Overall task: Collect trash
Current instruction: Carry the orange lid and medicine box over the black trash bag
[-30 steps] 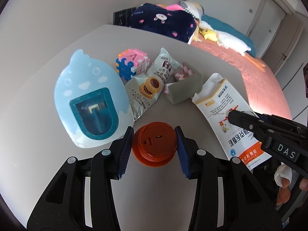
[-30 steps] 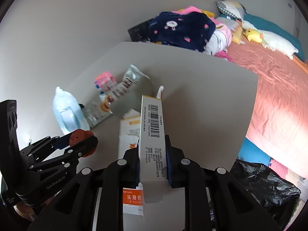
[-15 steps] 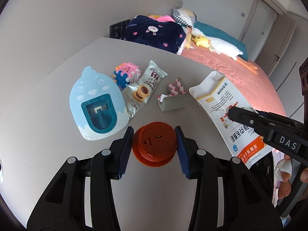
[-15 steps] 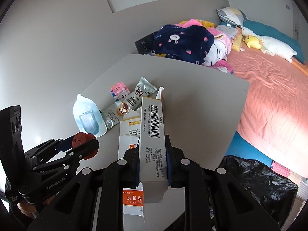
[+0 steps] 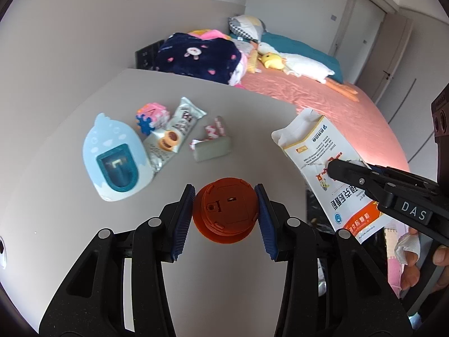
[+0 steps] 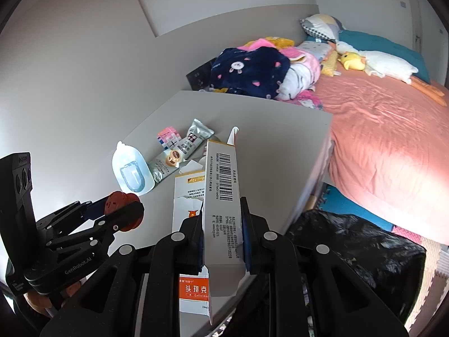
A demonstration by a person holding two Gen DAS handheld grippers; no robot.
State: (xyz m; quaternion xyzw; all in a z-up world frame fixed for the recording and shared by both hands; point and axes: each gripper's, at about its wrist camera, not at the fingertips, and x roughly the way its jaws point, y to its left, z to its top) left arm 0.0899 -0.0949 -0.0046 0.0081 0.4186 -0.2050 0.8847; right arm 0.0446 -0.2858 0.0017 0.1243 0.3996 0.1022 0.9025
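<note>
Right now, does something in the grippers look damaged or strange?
Yes. The white medicine box in the right gripper is torn: its top flap is ripped open and its edges are ragged near the pads. It is pressed flat, clearly empty. The orange round lid in the left gripper looks whole.

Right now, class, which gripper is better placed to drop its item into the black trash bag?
Right gripper: its torn medicine box hangs nearest the black trash bag.
</note>
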